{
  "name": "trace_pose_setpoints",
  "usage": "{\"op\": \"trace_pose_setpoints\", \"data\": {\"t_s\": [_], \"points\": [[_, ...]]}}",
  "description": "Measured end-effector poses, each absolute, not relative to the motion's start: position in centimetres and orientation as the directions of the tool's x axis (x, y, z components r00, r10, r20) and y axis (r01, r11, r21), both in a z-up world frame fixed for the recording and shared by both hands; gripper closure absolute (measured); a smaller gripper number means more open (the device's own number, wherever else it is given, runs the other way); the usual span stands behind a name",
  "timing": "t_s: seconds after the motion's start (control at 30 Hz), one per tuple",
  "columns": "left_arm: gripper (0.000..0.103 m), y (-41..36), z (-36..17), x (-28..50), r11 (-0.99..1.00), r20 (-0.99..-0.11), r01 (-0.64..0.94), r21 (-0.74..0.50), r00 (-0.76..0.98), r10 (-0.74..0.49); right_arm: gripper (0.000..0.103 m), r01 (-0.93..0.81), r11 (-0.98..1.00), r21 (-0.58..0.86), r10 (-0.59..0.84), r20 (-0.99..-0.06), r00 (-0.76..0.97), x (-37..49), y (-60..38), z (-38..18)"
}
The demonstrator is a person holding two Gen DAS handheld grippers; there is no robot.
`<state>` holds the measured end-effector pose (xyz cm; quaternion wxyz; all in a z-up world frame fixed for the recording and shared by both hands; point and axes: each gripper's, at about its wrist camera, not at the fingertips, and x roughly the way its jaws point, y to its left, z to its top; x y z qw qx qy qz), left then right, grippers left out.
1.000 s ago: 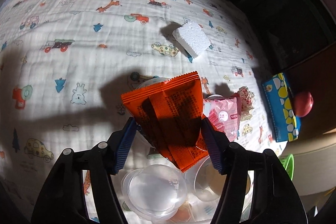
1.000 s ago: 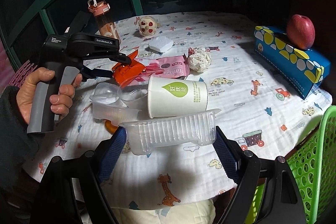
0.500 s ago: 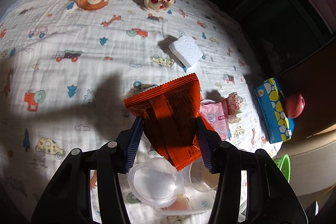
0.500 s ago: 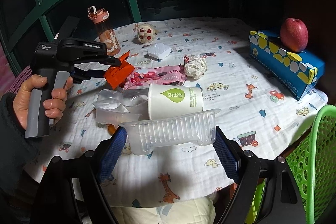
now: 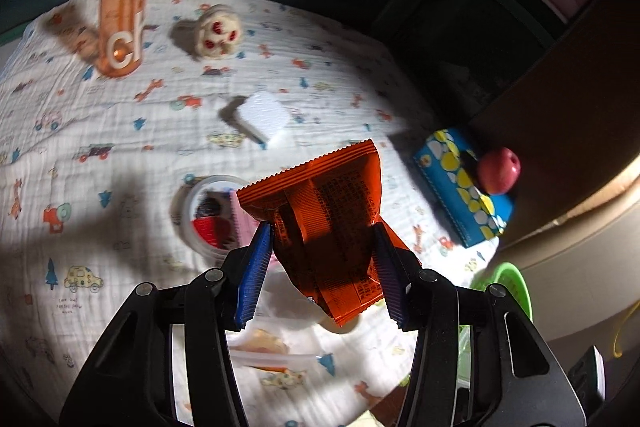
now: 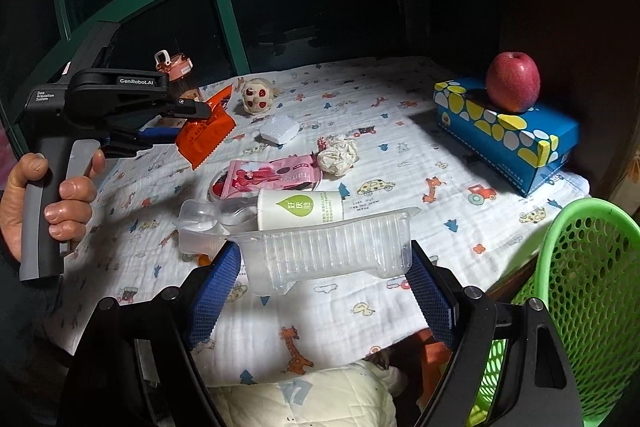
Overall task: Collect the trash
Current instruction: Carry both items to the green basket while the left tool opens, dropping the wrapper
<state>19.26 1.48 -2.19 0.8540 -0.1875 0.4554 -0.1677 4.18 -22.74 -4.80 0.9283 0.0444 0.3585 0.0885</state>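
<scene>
Our left gripper [image 5: 322, 233] clamps the orange wrapper [image 5: 328, 223] above the tabletop [image 5: 120, 131], hiding much beneath it. Our right gripper [image 6: 324, 261] grips the clear plastic tray [image 6: 328, 251]; the green basket [image 6: 580, 291] is cut off.

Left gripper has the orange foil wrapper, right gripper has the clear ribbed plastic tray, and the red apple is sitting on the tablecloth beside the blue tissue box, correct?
Not quite. The red apple sits on top of the blue tissue box, not on the tablecloth; the right wrist view shows it. The rest holds: left gripper grips the orange foil wrapper, right gripper the clear ribbed plastic tray.
</scene>
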Motion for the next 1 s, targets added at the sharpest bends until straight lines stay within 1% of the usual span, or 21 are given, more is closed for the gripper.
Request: {"op": "trace_pose_setpoints", "data": {"t_s": [0.17,0.47,0.87,1.0], "points": [[0.053,-2.3,-0.8,17.9,0.857,-0.698,0.201,-0.475,0.508,-0.506,0.024,-0.075,0.986,0.146,0.152,-0.639,0.754,2.5,-25.3,-4.0],[0.053,-10.7,0.5,15.6,0.813,-0.692,0.350,-0.466,0.428,-0.581,0.023,0.055,0.989,0.138,0.040,-0.603,0.797,-1.3,-31.2,-2.3],[0.053,-23.7,0.4,12.1,0.710,-0.707,0.530,-0.464,0.261,-0.657,0.024,0.280,0.954,0.111,-0.169,-0.572,0.803,-7.6,-40.2,-0.6],[0.053,-27.7,-0.1,10.7,0.678,-0.718,0.576,-0.458,0.211,-0.664,0.023,0.349,0.930,0.112,-0.229,-0.567,0.791,-9.6,-43.1,-0.5]]}}
